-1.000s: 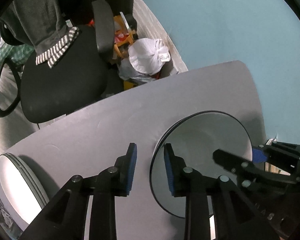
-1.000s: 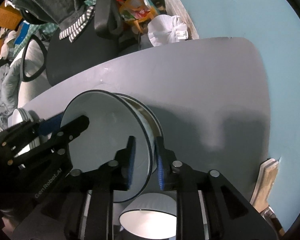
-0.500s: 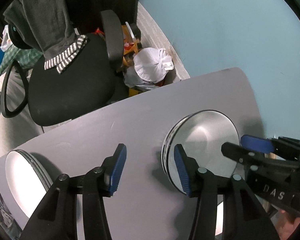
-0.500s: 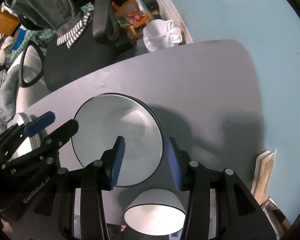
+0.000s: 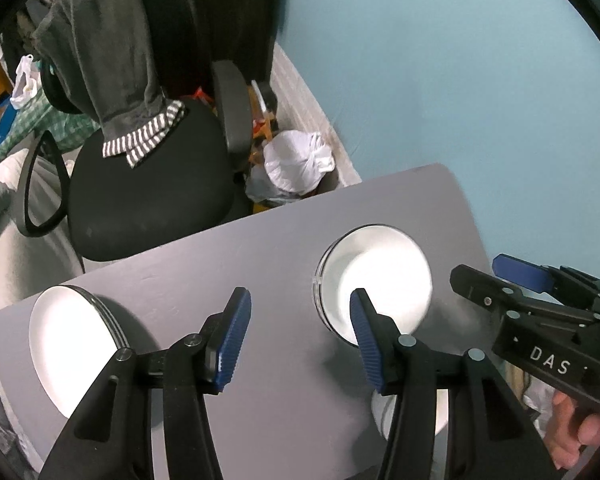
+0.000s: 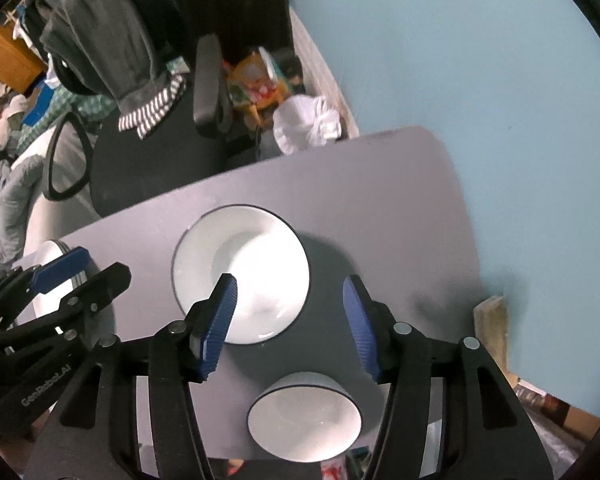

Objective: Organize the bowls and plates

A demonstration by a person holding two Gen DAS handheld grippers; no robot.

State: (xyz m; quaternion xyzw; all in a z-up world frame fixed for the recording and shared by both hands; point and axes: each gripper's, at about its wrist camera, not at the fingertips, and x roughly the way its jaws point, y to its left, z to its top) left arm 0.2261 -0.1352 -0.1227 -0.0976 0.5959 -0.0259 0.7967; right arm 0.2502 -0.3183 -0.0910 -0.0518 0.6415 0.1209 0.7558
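Note:
A white deep plate (image 5: 376,276) (image 6: 240,264) with a dark rim lies flat on top of a short stack in the middle of the grey table (image 5: 220,264). My left gripper (image 5: 298,332) hangs above the table to the stack's left, and its jaws are opening with nothing between them. My right gripper (image 6: 290,304) hovers over the stack's near right edge, and its jaws are also opening, clear of the plate. A white bowl (image 6: 304,416) stands near the front edge. A second stack of flat white plates (image 5: 72,344) sits at the table's left end.
A black office chair (image 5: 148,184) with a grey garment over its back stands beyond the table. A white bag (image 5: 296,164) lies on the floor by the blue wall. A wooden block (image 6: 492,320) sits off the table's right edge. A hand (image 5: 572,436) holds the right gripper.
Both grippers gripped the tilted plate's rim a second ago. The plate now lies flat on the stack, both pairs of jaws have spread apart, and both grippers have risen.

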